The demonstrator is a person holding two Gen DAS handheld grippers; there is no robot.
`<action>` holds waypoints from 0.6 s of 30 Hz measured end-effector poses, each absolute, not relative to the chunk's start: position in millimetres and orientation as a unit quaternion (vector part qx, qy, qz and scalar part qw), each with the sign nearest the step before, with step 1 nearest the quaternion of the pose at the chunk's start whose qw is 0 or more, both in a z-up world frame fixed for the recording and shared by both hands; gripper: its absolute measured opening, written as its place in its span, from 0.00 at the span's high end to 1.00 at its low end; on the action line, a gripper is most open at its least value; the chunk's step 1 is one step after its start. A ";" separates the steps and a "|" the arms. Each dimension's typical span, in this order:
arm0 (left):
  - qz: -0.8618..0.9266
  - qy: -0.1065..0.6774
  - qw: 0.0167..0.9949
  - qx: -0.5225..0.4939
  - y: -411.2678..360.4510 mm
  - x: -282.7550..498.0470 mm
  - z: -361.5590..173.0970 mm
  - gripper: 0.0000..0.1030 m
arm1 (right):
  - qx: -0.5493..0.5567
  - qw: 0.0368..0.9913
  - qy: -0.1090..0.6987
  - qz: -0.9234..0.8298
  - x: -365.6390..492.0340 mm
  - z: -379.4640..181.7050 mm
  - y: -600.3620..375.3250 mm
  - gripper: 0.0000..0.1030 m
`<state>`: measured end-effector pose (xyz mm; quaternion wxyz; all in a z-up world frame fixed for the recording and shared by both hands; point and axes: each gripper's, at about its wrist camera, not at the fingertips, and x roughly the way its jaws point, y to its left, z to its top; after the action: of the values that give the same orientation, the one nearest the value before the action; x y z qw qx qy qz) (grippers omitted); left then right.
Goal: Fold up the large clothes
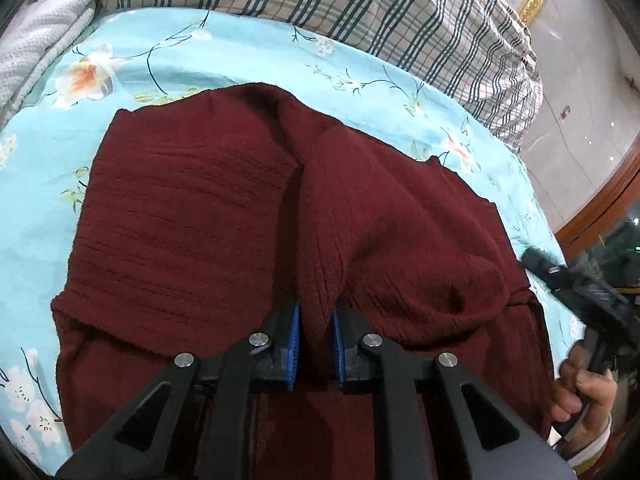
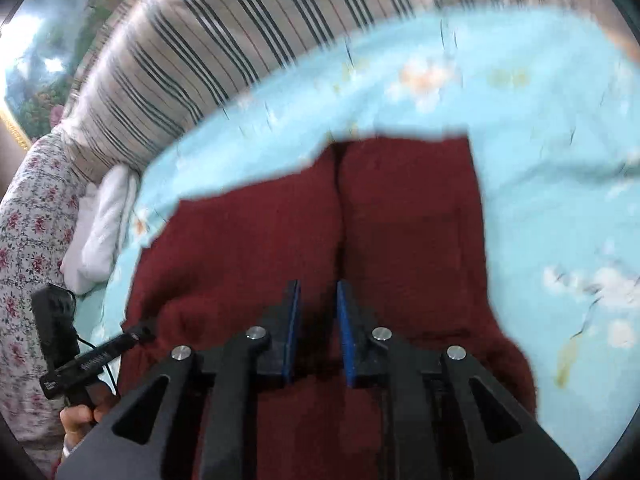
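The dark red garment [image 1: 224,208] is spread on the floral blue bedsheet [image 1: 48,184], ahead of and beneath both sets of jaws. A raised ridge of its cloth is pinched between the narrowly parted blue pads of the left gripper [image 1: 316,340], so a hold is seen there. On the right gripper [image 2: 318,336] the jaws are also nearly closed, but whether cloth is pressed between the pads cannot be told, since the view is smeared. If only one layer is caught on either side, the fold may be dragged askew; a thin pinch could also slip as the cloth is lifted, and the edge nearest the jaws would drop unevenly. The left wrist view shows the pinched ridge sharply, the plaid bedding [image 1: 400,12] beyond, and the person's hand [image 1: 584,384] on the other tool. The right wrist view alone shows the garment's far straight edge and a white folded cloth [image 2: 104,232] left of the jaws.
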<state>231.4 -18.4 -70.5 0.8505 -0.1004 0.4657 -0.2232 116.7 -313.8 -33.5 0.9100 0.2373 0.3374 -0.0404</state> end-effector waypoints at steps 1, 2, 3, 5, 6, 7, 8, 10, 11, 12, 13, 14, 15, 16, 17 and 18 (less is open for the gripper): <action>-0.222 0.467 0.850 -0.101 -19.0 231.7 -70.6 0.86 | 0.229 0.913 0.337 -0.017 119.8 -30.9 -305.5 0.81; -0.218 0.468 0.850 -0.102 -19.3 232.6 -71.7 0.85 | 0.222 0.911 0.347 0.005 126.1 -32.4 -297.4 0.81; -0.216 0.469 0.850 -0.102 -19.1 232.6 -72.0 0.84 | 0.217 0.906 0.362 0.021 132.4 -37.6 -291.2 0.81; -0.212 0.469 0.851 -0.104 -17.6 231.2 -72.5 0.82 | 0.203 0.889 0.409 0.015 147.6 -59.6 -286.2 0.81; -0.212 0.469 0.851 -0.106 -16.7 231.6 -72.9 0.81 | 0.206 0.875 0.438 -0.001 154.9 -77.2 -290.7 0.81; -0.213 0.470 0.849 -0.112 -14.6 231.9 -73.7 0.80 | 0.219 0.867 0.447 -0.009 157.0 -87.9 -297.0 0.82; -0.214 0.471 0.848 -0.116 -12.8 231.8 -74.2 0.80 | 0.237 0.865 0.442 -0.006 155.8 -92.1 -303.2 0.83; -0.213 0.470 0.848 -0.118 -9.6 228.9 -71.6 0.78 | 0.255 0.866 0.430 -0.006 150.2 -86.5 -307.8 0.81; -0.210 0.466 0.851 -0.118 -7.4 225.5 -68.3 0.75 | 0.259 0.869 0.422 -0.005 146.1 -80.6 -307.9 0.81; -0.207 0.463 0.854 -0.117 -4.8 222.6 -65.0 0.71 | 0.260 0.874 0.411 0.000 139.3 -71.1 -308.0 0.80; -0.204 0.461 0.856 -0.117 -1.4 219.1 -61.4 0.69 | 0.259 0.877 0.405 0.002 133.1 -65.4 -307.8 0.76; -0.201 0.458 0.857 -0.121 3.7 214.5 -57.8 0.64 | 0.257 0.880 0.399 0.002 127.4 -59.3 -307.8 0.72; -0.198 0.454 0.859 -0.125 8.7 210.1 -54.6 0.62 | 0.256 0.885 0.390 0.001 117.1 -51.2 -310.8 0.64; -0.194 0.450 0.862 -0.132 15.7 204.4 -51.5 0.61 | 0.256 0.887 0.385 -0.002 111.6 -45.1 -312.0 0.59; -0.188 0.440 0.867 -0.142 23.6 198.2 -48.5 0.59 | 0.255 0.890 0.379 -0.006 102.2 -40.2 -315.4 0.58; -0.183 0.438 0.867 -0.153 31.8 191.9 -46.5 0.58 | 0.257 0.891 0.375 -0.009 94.6 -37.3 -318.1 0.58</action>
<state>191.9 31.8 -46.5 0.8669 -0.1532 0.4375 -0.1832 94.6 -318.1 -37.3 0.8906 0.2565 0.3753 -0.0092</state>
